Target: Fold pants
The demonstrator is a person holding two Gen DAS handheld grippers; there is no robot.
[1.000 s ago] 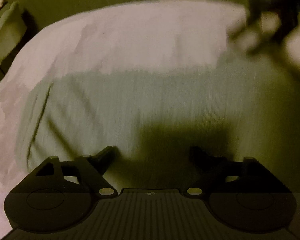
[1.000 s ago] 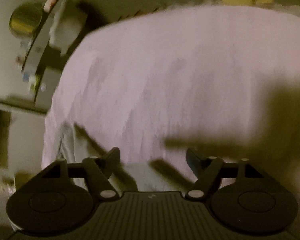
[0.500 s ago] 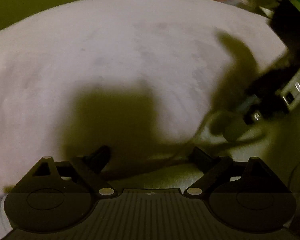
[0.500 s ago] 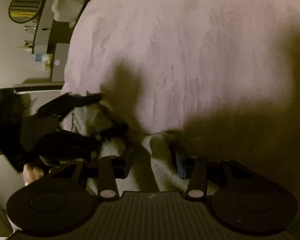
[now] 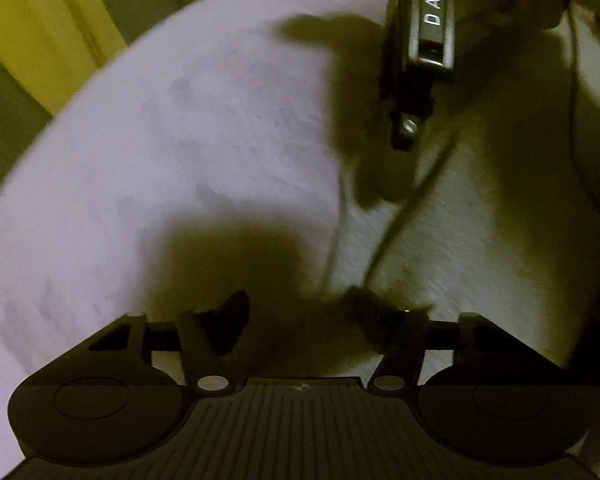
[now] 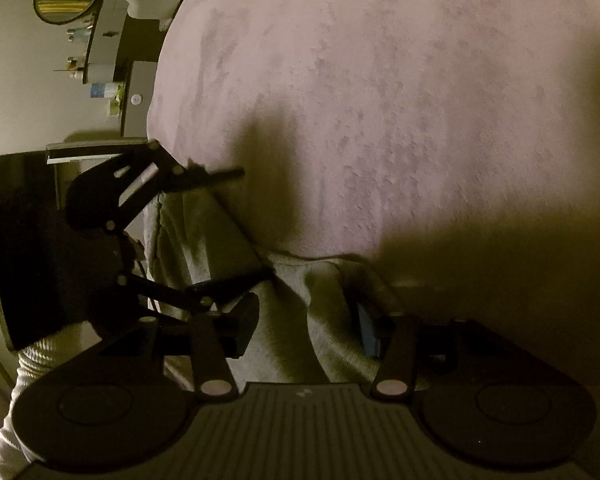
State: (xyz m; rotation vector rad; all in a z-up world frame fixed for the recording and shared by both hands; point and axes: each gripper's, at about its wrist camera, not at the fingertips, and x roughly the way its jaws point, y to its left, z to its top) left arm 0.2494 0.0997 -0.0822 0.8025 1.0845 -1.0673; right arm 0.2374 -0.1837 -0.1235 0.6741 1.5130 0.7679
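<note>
My left hand-held gripper [image 5: 296, 312] points steeply down at the near edge of the bed [image 5: 204, 128], which is covered in a pale lilac blanket. Its 2 jaws stand apart and are closing. One tip is over the blanket, the other over the edge of the grey pants [image 5: 471, 240], and in the blurred, shadowed picture I cannot tell whether cloth is between them. A thin dark cord lies across the pants just ahead of that tip.

My right hand-held gripper [image 6: 305, 320] sits low over a raised fold of the pants [image 6: 292, 312]. The fold bulges up between its 2 jaws, which are apart and opening; the pads stand beside the cloth without pressing it.

The pants lie bunched along the near edge of the bed, partly in shadow. From the right wrist view, my left hand-held gripper shows at the left, jaws spread over the pants' edge, with my ribbed white sleeve [image 6: 40, 364] below it.
</note>
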